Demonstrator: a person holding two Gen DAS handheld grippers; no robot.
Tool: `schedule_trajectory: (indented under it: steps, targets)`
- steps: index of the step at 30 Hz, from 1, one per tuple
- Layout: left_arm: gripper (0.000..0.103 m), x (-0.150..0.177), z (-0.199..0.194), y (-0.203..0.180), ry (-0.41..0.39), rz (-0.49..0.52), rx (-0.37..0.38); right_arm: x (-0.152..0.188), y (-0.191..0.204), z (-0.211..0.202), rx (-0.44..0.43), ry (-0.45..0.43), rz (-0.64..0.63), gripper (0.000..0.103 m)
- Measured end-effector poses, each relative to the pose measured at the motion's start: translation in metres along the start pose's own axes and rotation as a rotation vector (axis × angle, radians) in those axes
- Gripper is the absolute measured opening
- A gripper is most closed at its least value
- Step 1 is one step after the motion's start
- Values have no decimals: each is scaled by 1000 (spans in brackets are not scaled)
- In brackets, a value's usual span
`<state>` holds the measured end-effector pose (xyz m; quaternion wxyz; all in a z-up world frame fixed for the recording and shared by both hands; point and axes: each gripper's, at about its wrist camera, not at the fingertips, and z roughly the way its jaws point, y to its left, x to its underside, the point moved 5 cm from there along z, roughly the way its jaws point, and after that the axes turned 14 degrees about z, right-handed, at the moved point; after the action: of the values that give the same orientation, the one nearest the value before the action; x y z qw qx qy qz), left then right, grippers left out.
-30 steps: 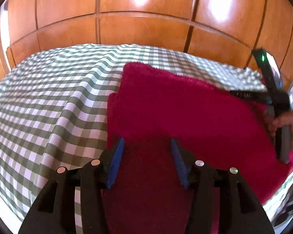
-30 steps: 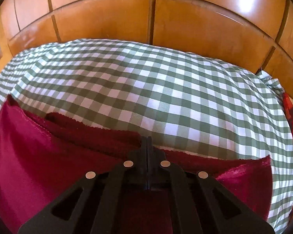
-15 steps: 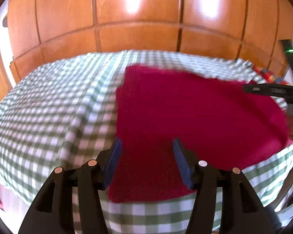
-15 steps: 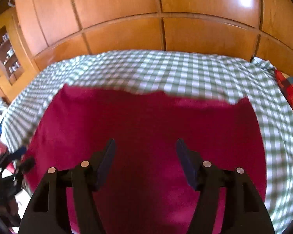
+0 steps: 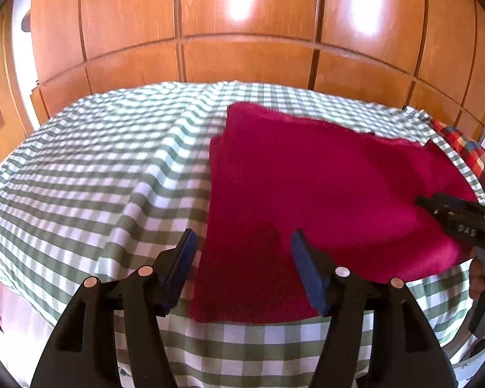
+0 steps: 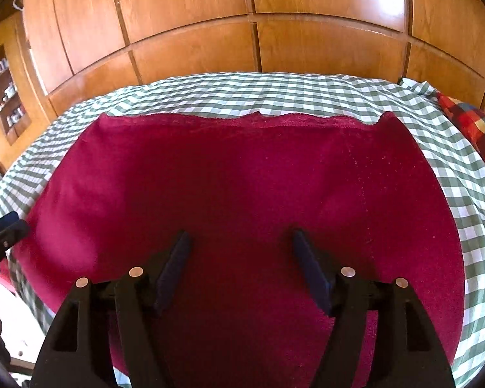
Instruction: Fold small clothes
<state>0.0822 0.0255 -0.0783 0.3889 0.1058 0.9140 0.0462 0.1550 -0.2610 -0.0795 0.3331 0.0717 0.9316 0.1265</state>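
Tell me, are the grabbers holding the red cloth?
No. The left gripper and right gripper are both open; the red cloth lies flat, unheld.

The left gripper (image 5: 242, 258) has its jaws wide apart, and nothing is between the two blue pads (image 5: 181, 265). Its black fingers point forward and slightly down. The right gripper (image 6: 239, 258) is in the same state: the jaws are spread, and the gap between the dark blue pads (image 6: 310, 271) is free. In the left wrist view, the right gripper (image 5: 462, 223) shows at the right edge as a black body, and below it some fingers of the right hand (image 5: 480, 274) are around the handle. In the right wrist view, the left gripper (image 6: 3, 232) appears at the left edge; only a small black and blue part is visible.
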Motion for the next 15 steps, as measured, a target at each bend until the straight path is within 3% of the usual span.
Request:
schedule_trajectory:
  steps: [7,15]
  targets:
    - [61,-8,-17,2,-39,19,-15,-16,-20,-24,-24,11,89,71]
    - [61,-9,-6,-5,-17,20,16,-32,-117,-60,-17,0,337,78]
